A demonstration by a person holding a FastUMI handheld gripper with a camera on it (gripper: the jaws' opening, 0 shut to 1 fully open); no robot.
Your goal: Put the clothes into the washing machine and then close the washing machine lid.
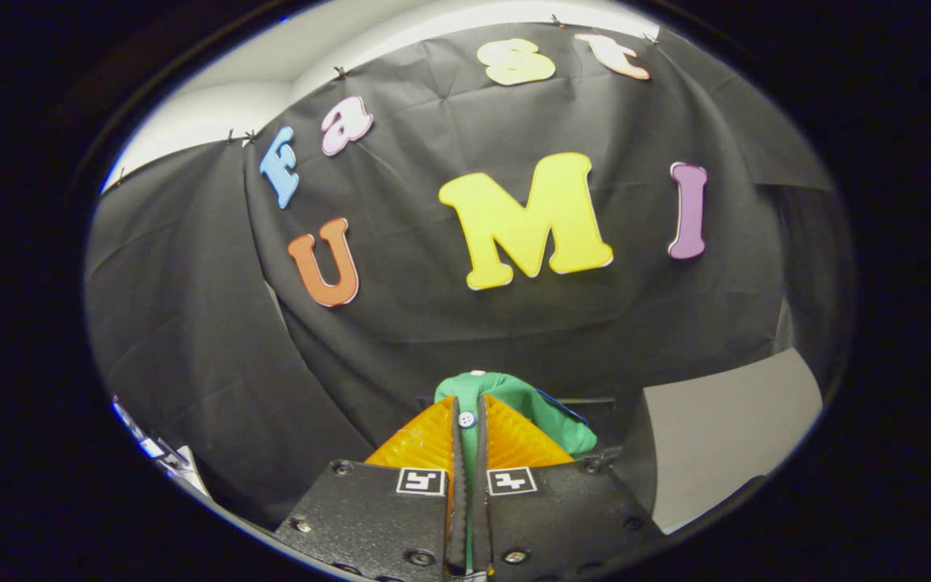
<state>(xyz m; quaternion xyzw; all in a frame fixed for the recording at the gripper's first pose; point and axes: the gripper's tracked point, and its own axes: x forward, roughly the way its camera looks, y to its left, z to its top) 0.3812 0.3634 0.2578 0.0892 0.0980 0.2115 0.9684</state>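
Principal risk at this stage is loss of the load: the gripper (pixel 467 420) holds the green garment (pixel 530 400) by what appears to be a thin fold near a white button (pixel 466 419), and the greater part of the cloth bunches out beyond and to the right of the fingertips rather than sitting between them. In my judgement a quick swing or a snag on the machine's rim could drag that fold out of the pinch. A second risk is a blind release; the gripper points at the black cloth wall (pixel 449 323) of the booth, and the washing machine cannot be identified with any certainty from this angle, so letting go now could drop the garment outside the drum. A grey panel (pixel 724 428) stands to the right of the fingers, and its nature cannot be determined. As to the jaws: they stand nearly closed, leaving a narrow slot with green fabric running down its length, so both fingers bear on the garment. The garment is therefore carried between the fingers and just ahead of them, raised clear of any visible surface. The loading step is judged unfinished, and the lid closing is not yet begun.
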